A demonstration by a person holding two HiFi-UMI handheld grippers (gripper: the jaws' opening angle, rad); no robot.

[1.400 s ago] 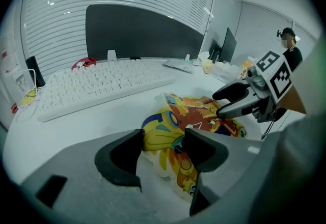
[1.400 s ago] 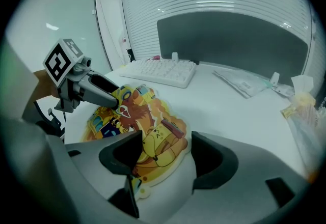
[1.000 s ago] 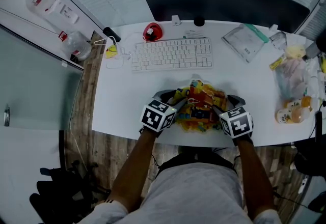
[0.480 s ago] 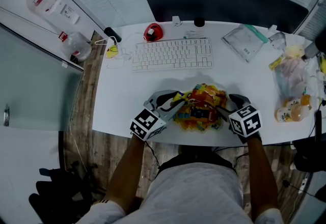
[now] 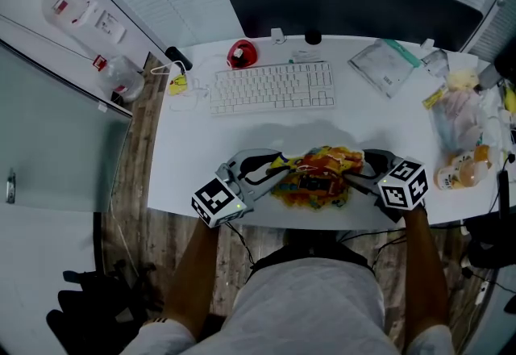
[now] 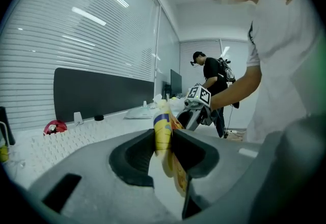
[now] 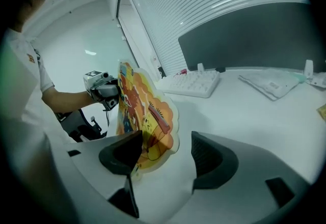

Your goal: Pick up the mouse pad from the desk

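**A:** What do we have in the jaws?

**B:** Our left gripper (image 6: 164, 139) has its jaws pressed together on one thin edge of the mouse pad (image 5: 316, 174). That is the pad's 9 o'clock end in the head view. Our right gripper (image 7: 167, 146) is at the 3 o'clock end with its jaws apart. The pad's rim sits between them, leaning on one jaw, with a clear gap to the other.

**A:** And around us?

**B:** The white desk (image 5: 193, 144) lies below, and we hold the pad over its near edge. The keyboard (image 5: 272, 85) lies at 12 o'clock, well apart from the pad. A red rounded thing (image 5: 239, 52) sits just beyond the keyboard's left corner, and a dark panel (image 5: 355, 2) stands behind both. At 1 o'clock lies a clear pouch (image 5: 385, 64), and at 3 o'clock a heap of bags (image 5: 461, 115), apart from our right gripper. In the left gripper view another person (image 6: 211, 73) stands far back in the room.

**A:** How does the pad lie?

**B:** Its long axis runs from 9 to 3 o'clock, from one gripper to the other. In the right gripper view it stands on edge, raised off the desk, with its printed face towards that camera. In the head view it bows and crumples between us, and its shadow falls on the desk at 12 o'clock.

**A:** Its look?

**B:** It is thin and floppy with a rounded, wavy outline. The print is mostly yellow and orange with red and dark patches, like a cartoon, and there is a pale rim.
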